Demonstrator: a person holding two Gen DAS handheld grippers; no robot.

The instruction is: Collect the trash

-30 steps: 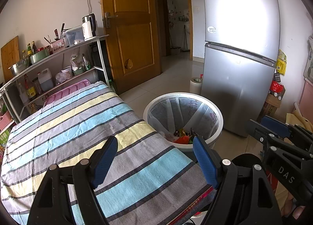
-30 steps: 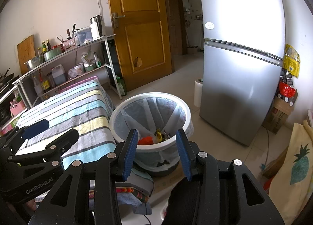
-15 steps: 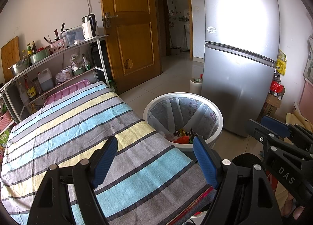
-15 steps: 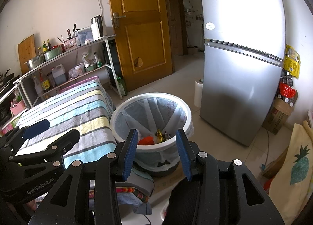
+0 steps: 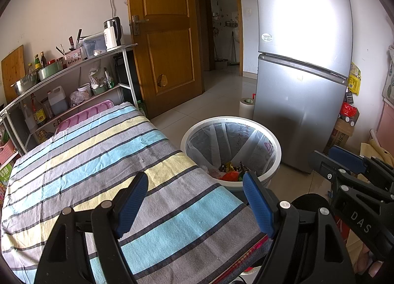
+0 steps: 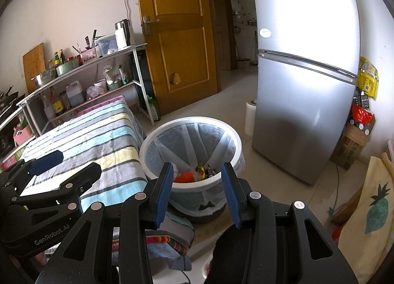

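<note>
A white round trash bin point(image 5: 275, 147) point(image 6: 235, 136) lined with a clear bag stands on the floor beside the table's end. Orange and gold wrappers point(image 5: 231, 173) point(image 6: 190, 175) lie at its bottom. My left gripper point(image 5: 195, 200) hangs open over the striped tablecloth point(image 5: 93, 155), nothing between its blue pads. My right gripper point(image 6: 197, 191) is open and empty too, held in front of the bin's near rim. Each gripper shows at the edge of the other's view, the right gripper point(image 5: 349, 168) and the left gripper point(image 6: 46, 163).
A silver fridge point(image 5: 300, 69) stands right of the bin, a wooden door point(image 5: 167, 37) behind it. A metal shelf rack point(image 5: 73, 79) with bottles and bowls lines the left wall. A white roll point(image 5: 247, 107) and a cardboard box point(image 5: 341, 133) sit on the tiled floor.
</note>
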